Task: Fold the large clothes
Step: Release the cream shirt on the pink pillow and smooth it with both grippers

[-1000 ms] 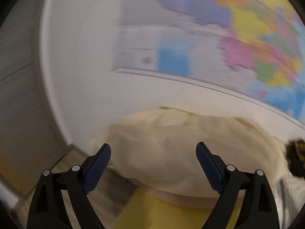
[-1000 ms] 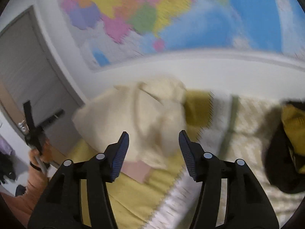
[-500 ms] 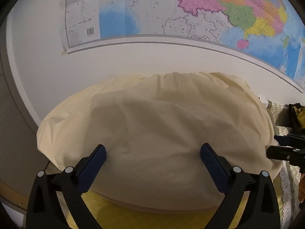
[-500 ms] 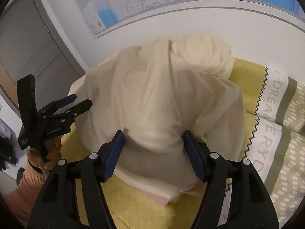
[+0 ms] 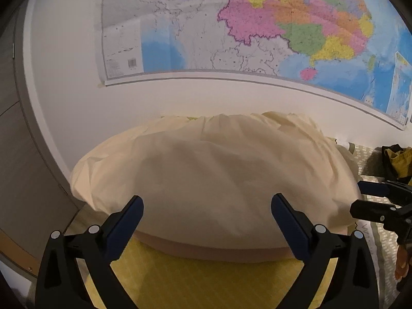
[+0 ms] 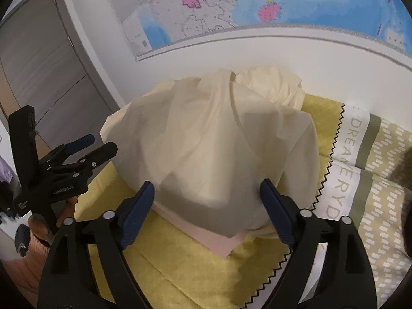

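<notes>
A large cream garment lies heaped on a yellow bed cover against the wall; it also shows in the right wrist view. A pale pink layer peeks out under its near edge. My left gripper is open and empty, just short of the heap's near edge. My right gripper is open and empty, close to the heap's front. The right gripper also shows at the right edge of the left wrist view, and the left gripper at the left of the right wrist view.
A wall map hangs above the bed. A grey door stands to the left. A patterned quilt with lettering lies to the right, with a dark and mustard garment beyond it.
Both cameras swung from the wall down to the heap and steadied. The garment settled on the bed. Both grippers stayed open and eased slightly back from the heap.
</notes>
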Available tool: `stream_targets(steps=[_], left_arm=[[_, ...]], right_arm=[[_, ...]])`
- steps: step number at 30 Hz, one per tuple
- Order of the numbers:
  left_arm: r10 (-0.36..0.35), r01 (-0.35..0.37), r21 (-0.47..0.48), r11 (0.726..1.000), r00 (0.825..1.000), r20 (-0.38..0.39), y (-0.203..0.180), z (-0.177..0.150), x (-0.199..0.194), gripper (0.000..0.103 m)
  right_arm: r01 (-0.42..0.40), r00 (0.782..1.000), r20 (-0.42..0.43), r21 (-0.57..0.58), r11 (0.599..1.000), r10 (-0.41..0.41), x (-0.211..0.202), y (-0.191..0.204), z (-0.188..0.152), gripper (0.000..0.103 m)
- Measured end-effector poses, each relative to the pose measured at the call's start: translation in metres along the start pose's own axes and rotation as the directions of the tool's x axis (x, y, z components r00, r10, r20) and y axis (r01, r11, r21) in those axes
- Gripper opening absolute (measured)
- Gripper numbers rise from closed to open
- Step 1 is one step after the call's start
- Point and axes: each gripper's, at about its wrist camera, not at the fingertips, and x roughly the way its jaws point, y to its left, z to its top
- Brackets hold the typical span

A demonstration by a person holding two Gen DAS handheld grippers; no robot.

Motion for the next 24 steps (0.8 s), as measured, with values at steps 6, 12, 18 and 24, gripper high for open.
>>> stream_targets(steps=[6,12,18,24], left_arm=[[0.033,-0.033,-0.033,0.999,0.999,-0.011,-0.007,-0.01,-0.017,0.096],[0.032,-0.034,-0.075,0.997,0.999,-0.036,-0.019,-0.028,-0.036,0.096],[0.026,-0.032,-0.095,0.995,0.998,-0.064,-0.03,-0.047,-0.05,0.096],[0.033,-0.039,-0.097,0.995,0.997,-0.072,-0.042,-0.06,-0.064,0.096]], right_arm=[[0.042,0.997,0.062,-0.047,0.998,-0.039,-0.017,0.02,-0.01,0.097],[0.082,0.994,0.076,-0.087,0.993,-0.076,-0.03,0.038,-0.036,0.097],[0.13,0.989,0.083,-0.127,0.983,-0.12,-0.045,0.045,-0.062,0.097],[0.118,0.991,0.077,-0.115,0.986,-0.109,-0.057,0.043,-0.08,0.097]])
